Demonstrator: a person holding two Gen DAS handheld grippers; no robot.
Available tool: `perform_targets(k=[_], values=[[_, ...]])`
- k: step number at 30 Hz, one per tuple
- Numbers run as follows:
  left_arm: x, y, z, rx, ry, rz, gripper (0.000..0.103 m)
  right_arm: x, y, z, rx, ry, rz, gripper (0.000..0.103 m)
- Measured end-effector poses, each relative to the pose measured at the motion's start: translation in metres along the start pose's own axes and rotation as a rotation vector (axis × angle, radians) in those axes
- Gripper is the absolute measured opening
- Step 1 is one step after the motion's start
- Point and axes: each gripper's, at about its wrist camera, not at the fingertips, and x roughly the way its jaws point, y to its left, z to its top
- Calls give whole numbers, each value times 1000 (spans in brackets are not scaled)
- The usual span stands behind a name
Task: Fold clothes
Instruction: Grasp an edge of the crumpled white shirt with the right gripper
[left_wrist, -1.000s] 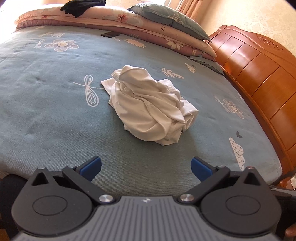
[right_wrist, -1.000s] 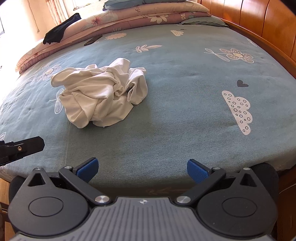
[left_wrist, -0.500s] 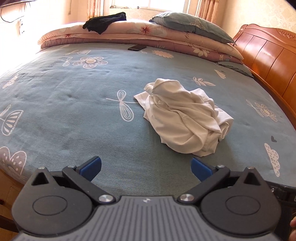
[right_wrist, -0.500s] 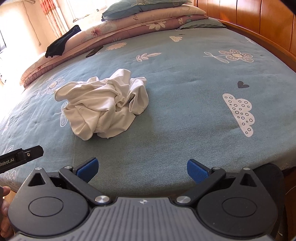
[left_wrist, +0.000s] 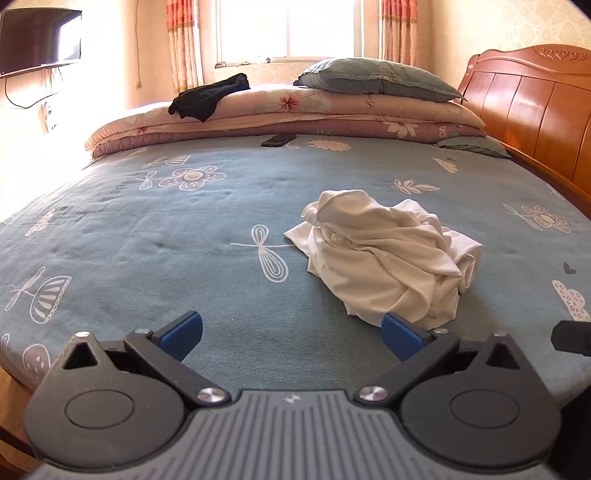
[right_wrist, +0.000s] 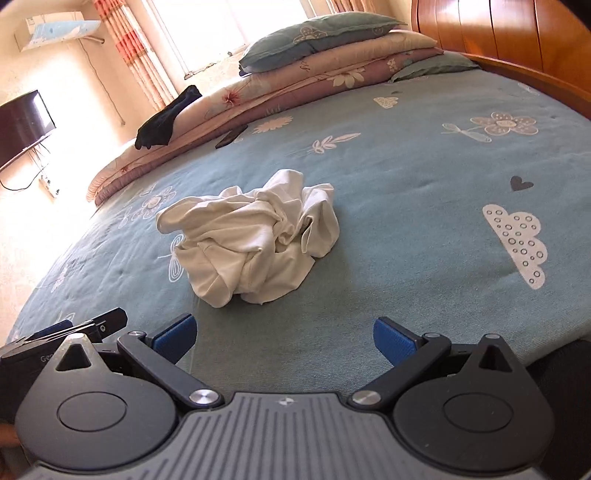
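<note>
A crumpled white garment (left_wrist: 388, 254) lies in a heap on the blue patterned bedsheet (left_wrist: 166, 236); the right wrist view shows the same garment (right_wrist: 255, 236) near the middle of the sheet (right_wrist: 424, 206). My left gripper (left_wrist: 291, 332) is open and empty, hovering over the bed's near edge, with the heap just beyond its right blue pad (left_wrist: 400, 334). My right gripper (right_wrist: 284, 336) is also open and empty, a little short of the heap. The left gripper's tip (right_wrist: 107, 321) shows at the lower left of the right wrist view.
Folded quilts (left_wrist: 295, 114) and a pillow (left_wrist: 376, 79) are stacked along the far side, with a black garment (left_wrist: 207, 98) on top. A dark phone (left_wrist: 279, 139) lies on the sheet near them. A wooden headboard (left_wrist: 535, 110) stands at the right.
Both grippers have tilted up and shifted, so the window, curtains and wall television now show. The white heap has not moved. Both grippers stay open.
</note>
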Motion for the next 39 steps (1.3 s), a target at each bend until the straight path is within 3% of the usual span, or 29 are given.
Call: perform_targets(k=[6, 11, 15, 19, 25, 28, 32, 37, 39], values=[[9, 0, 2, 7, 31, 21, 103, -10, 20, 20, -154, -113, -39, 103], [9, 12, -2, -47, 27, -37, 103, -13, 6, 18, -73, -207, 77, 103], [19, 24, -3, -115, 79, -22, 103, -4, 12, 6, -125, -163, 39, 103], [24, 37, -5, -190, 106, -34, 103, -9, 21, 3, -184, -182, 67, 103], [23, 28, -4, -90, 68, 13, 103, -16, 27, 3, -233, -247, 97, 103], [26, 24, -4, -75, 73, -36, 103, -15, 24, 2, -202, -283, 108, 103], [32, 17, -2, -55, 76, -64, 103, -8, 18, 5, -167, -259, 121, 103], [43, 9, 1, -19, 95, -39, 103, 7, 14, 9, -168, -177, 99, 103], [45, 7, 2, -20, 96, -74, 103, 14, 12, 11, -166, -143, 88, 103]])
